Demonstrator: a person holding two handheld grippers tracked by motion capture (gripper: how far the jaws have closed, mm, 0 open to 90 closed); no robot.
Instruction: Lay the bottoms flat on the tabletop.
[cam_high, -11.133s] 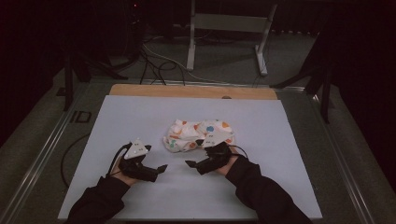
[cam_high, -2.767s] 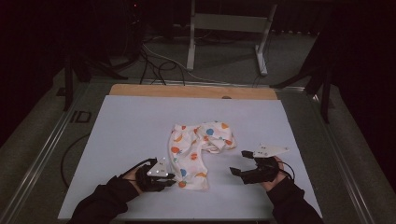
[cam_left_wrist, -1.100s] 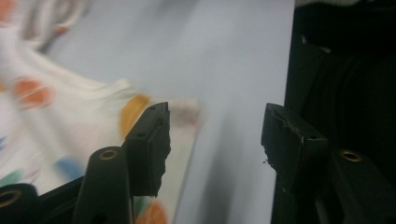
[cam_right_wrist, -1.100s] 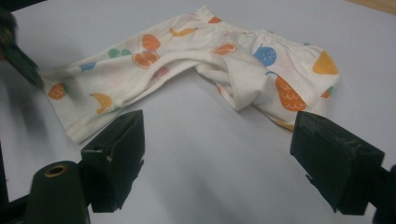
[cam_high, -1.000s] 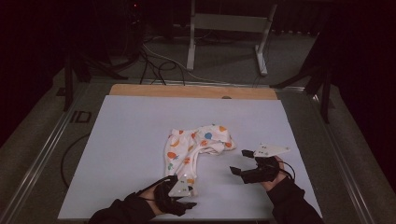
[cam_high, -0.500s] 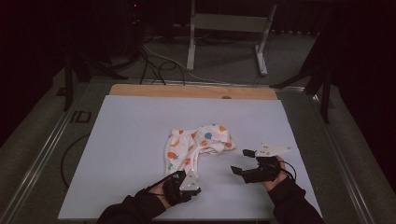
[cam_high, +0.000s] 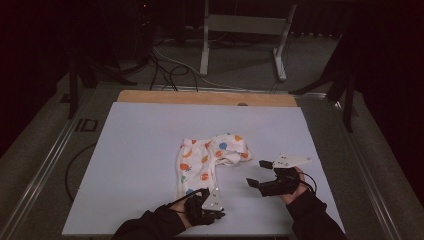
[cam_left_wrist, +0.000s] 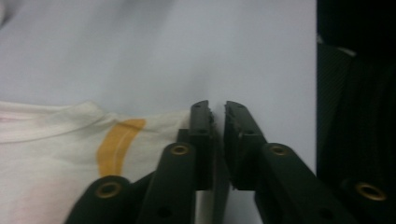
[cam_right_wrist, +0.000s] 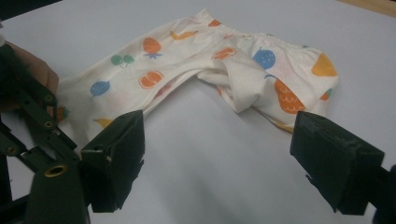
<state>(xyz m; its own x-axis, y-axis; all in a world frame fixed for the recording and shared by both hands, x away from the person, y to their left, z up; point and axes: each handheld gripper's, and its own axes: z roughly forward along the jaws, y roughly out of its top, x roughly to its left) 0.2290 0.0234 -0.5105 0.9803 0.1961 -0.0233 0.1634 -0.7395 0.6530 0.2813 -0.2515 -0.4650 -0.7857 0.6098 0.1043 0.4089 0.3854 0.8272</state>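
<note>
- Pants (cam_high: 210, 160): they lie mid-worktop. One leg runs toward you and the waist end is bunched to the right, with a fold tucked under it. If you pull the near hem before that fold is freed, I'd expect the whole garment to slide and the crease to set in rather than flatten.
- Right tool (cam_high: 257, 173): it hovers right of the pants with its jaws wide apart and nothing in them. In the right gripper view (cam_right_wrist: 217, 126) the waist lies just beyond it. If you come in low, the near jaw could push the cloth into a heap. If you bite too deep, you may catch both layers.
- Left tool (cam_high: 197, 196): it sits at the near hem. In the left gripper view (cam_left_wrist: 218, 109) its jaws stand a slit apart, having just been opening. The hem (cam_left_wrist: 154, 123) lies beside one jaw, and I can see no cloth between them. If you draw back now, you will probably leave the hem behind. If you close again off the edge, you'll likely pinch only air or the worktop.
- Room: it is dark, with a metal stand (cam_high: 240, 25) and loose cables (cam_high: 165, 65) on the floor beyond the far edge.
- Worktop (cam_high: 130, 150): it is pale, smooth and bare around the pants, so it offers little grip on thin cloth. A wooden strip (cam_high: 200, 97) runs along its far side.
</note>
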